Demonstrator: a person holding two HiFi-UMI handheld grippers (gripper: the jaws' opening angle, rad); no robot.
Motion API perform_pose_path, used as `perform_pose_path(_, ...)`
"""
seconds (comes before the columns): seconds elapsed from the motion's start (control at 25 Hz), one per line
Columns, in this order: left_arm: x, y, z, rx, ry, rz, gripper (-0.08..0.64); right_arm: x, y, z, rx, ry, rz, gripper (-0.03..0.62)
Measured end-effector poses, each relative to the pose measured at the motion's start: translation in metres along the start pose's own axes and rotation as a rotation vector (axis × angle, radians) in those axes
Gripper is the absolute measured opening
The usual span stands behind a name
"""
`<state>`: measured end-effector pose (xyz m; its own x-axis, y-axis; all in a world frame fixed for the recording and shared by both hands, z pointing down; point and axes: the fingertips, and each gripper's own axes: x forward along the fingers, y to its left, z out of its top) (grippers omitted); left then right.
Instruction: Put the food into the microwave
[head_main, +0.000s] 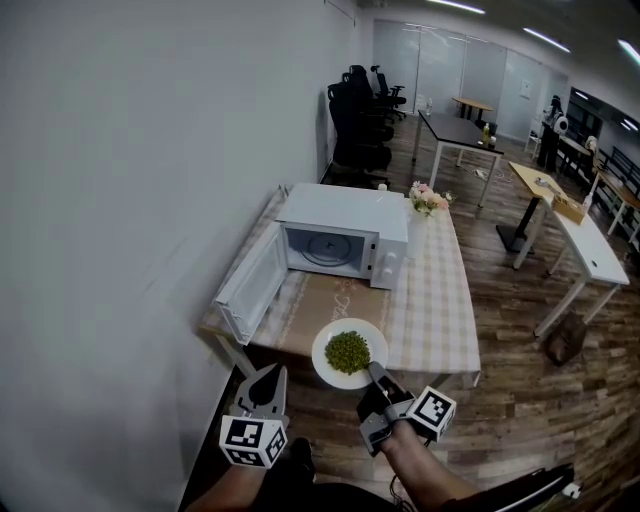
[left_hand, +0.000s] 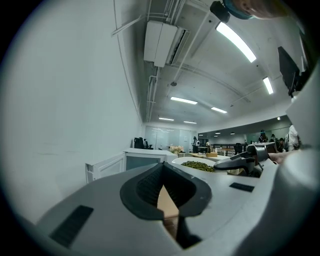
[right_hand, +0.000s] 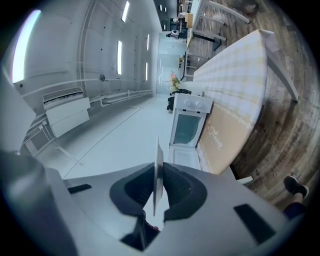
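A white plate heaped with green peas hangs just off the near edge of the table. My right gripper is shut on the plate's near rim. In the right gripper view the plate shows edge-on, clamped between the pads. The white microwave stands at the table's far side, with its door swung wide to the left and its cavity bare. My left gripper is shut and empty, left of the plate. The left gripper view shows the peas and the microwave ahead.
A vase of flowers stands just right of the microwave. A white wall runs along the left. Black office chairs and several desks stand farther off on the wooden floor.
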<state>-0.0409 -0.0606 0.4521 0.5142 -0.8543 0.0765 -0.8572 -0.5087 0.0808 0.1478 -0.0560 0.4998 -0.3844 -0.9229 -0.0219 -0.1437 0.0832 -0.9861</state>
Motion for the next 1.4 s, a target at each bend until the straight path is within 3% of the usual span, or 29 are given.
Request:
perform_pose_path(0.28,0.048,0.024,0.005,0.005,0.02,-0.041,0.006,0.043,-0.003,0.026,-0.012,-0.051,-0.033,0.043)
perform_pose_path(0.44,0.071,0.048,0.007,0.002,0.034,-0.05,0.006,0.076,-0.001,0.027,0.0,-0.068,-0.019,0.043)
perform_pose_path(0.84,0.126,0.096,0.005,-0.033,0.077,-0.093,0.006,0.144,-0.01,0.035,-0.004,-0.107,-0.08,0.043)
perform_pose_path(1.08,0.141,0.104,0.004,-0.026,0.084,-0.147,0.006,0.17,-0.004,0.034,-0.021,-0.122,-0.077,0.043)
perform_pose_path(1.4,0.156,0.114,-0.002,-0.05,0.094,-0.146,0.006,0.191,-0.015,0.036,-0.014,-0.124,-0.093,0.043)
